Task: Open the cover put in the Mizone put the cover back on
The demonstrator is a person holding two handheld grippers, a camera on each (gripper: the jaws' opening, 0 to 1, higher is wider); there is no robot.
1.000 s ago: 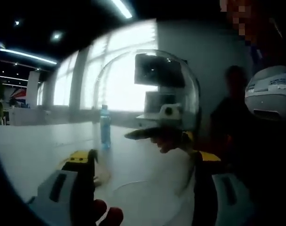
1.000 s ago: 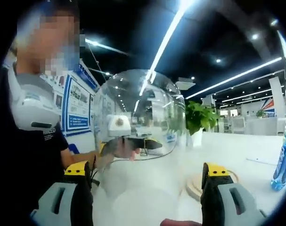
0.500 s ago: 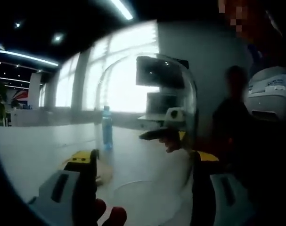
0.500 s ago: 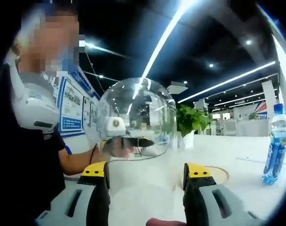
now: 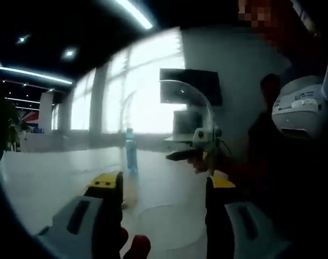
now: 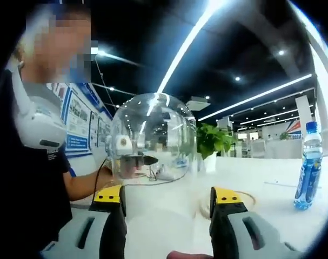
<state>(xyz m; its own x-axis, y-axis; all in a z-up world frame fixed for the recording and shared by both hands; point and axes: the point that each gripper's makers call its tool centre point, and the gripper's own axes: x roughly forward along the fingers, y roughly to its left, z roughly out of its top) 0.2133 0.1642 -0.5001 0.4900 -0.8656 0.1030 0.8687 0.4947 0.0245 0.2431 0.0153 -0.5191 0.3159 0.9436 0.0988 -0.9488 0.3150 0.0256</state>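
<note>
Since a second ago you have narrowed the right tool [image 6: 167,200] around the clear dome cover [image 6: 153,137], and the cover now stands raised off the bench [image 6: 272,213] with its rim near the tool's yellow-tipped jaws. From the left gripper view you see the same cover [image 5: 199,116] edge-on as a thin curved shell, with your right tool [image 5: 193,154] reaching in from the right at its lower rim. From the right gripper view the left tool [image 6: 132,159] shows through the glass, dark and pointed, at the dome's left.

Your left tool [image 5: 164,199] stands with its jaws apart, nothing between them but a faint round ring [image 5: 169,226] on the bench. Your right tool's jaws are also apart, and I cannot tell whether they touch the cover.

The Mizone bottle [image 6: 308,167] stands upright on the bench, well apart from the dome, at the right of the right gripper view; in the left gripper view it [image 5: 131,154] stands far back, left of the cover. A round wooden base [image 6: 245,199] lies just past the right jaw. A potted plant [image 6: 212,143] stands behind the dome.
</note>
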